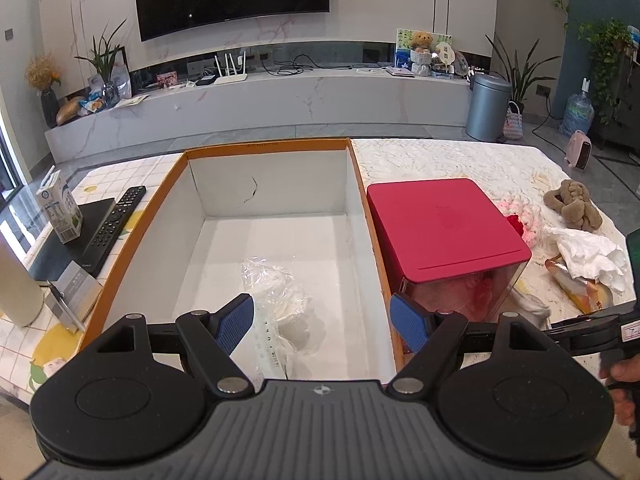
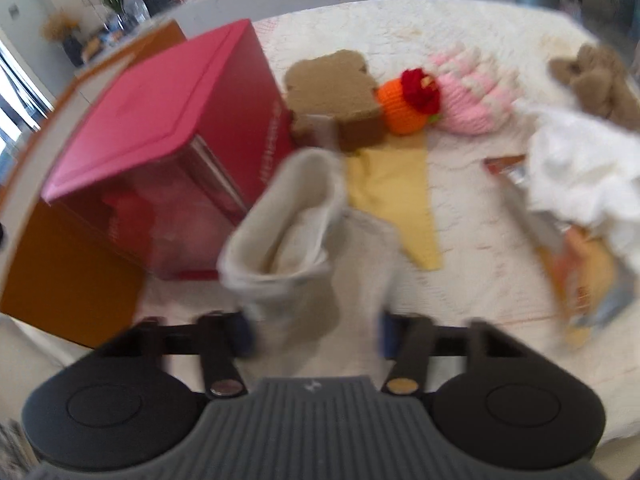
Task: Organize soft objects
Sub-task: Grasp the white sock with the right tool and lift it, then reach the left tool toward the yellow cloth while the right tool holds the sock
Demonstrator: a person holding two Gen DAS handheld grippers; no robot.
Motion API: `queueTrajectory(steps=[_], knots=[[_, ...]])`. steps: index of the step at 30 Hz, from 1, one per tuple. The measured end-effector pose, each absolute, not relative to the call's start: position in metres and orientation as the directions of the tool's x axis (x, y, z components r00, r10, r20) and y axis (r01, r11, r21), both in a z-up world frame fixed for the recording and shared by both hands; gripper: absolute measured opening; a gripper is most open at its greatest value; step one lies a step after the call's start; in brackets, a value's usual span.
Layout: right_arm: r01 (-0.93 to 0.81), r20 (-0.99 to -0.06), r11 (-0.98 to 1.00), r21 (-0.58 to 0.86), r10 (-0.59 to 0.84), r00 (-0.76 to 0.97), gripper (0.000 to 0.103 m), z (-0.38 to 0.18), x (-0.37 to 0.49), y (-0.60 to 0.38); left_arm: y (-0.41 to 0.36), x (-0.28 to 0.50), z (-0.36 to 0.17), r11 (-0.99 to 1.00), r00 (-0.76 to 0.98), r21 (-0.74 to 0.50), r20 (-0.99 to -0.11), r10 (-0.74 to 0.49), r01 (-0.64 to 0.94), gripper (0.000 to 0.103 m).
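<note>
My left gripper point(image 1: 322, 322) is open and empty above the near end of an orange-rimmed cardboard box point(image 1: 176, 172); a clear plastic bag point(image 1: 280, 300) lies on the box floor. My right gripper point(image 2: 316, 330) is open, its fingers either side of a grey-white sock point(image 2: 288, 232) that lies on the white quilt; the view is blurred. Beyond lie a yellow cloth point(image 2: 396, 196), a brown plush point(image 2: 336, 92), an orange and red knit toy point(image 2: 408, 100), a pink knit item point(image 2: 468, 92), a brown plush toy point(image 1: 574, 204) and white crumpled cloth point(image 1: 588, 256).
A red-lidded clear box point(image 1: 440, 224) stands right of the cardboard box. A snack wrapper point(image 2: 580, 276) lies under the white cloth. A remote point(image 1: 116, 222), milk carton point(image 1: 60, 212) and notebook sit left. The right gripper's arm point(image 1: 592, 332) shows at the right edge.
</note>
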State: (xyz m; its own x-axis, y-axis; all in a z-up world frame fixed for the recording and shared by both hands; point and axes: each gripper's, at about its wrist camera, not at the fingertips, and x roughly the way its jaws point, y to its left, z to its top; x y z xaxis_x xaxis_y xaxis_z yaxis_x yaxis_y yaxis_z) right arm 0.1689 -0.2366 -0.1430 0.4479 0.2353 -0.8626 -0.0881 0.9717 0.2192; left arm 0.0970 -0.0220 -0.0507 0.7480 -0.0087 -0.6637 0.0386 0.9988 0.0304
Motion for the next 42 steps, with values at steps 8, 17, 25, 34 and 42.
queueTrajectory(steps=[8,17,25,34,42], knots=[[-0.046,-0.823,0.984,0.171,0.168,0.543,0.013,-0.098,0.151,-0.257,-0.032,0.090,-0.041,0.997,0.769,0.051,-0.639,-0.007,0.052,0.091],[0.086,-0.697,0.987,0.133,0.032,0.716,0.013,-0.023,0.111,-0.311,-0.118,0.080,-0.058,0.934,0.735,0.029,-0.626,-0.261,0.356,0.091],[0.174,-0.638,0.975,0.142,-0.044,0.769,0.014,-0.005,0.082,-0.350,-0.211,0.108,-0.123,0.955,0.713,-0.062,-0.652,-0.259,0.290,0.091],[0.202,-0.656,0.956,0.211,-0.015,0.754,0.016,-0.019,0.077,-0.376,-0.245,0.148,-0.166,0.991,0.778,0.123,-0.615,0.124,-0.061,0.091],[0.122,-0.640,0.967,0.223,0.051,0.766,0.017,-0.023,0.088,-0.363,-0.244,0.179,-0.178,0.982,0.724,0.032,-0.672,0.158,-0.185,0.092]])
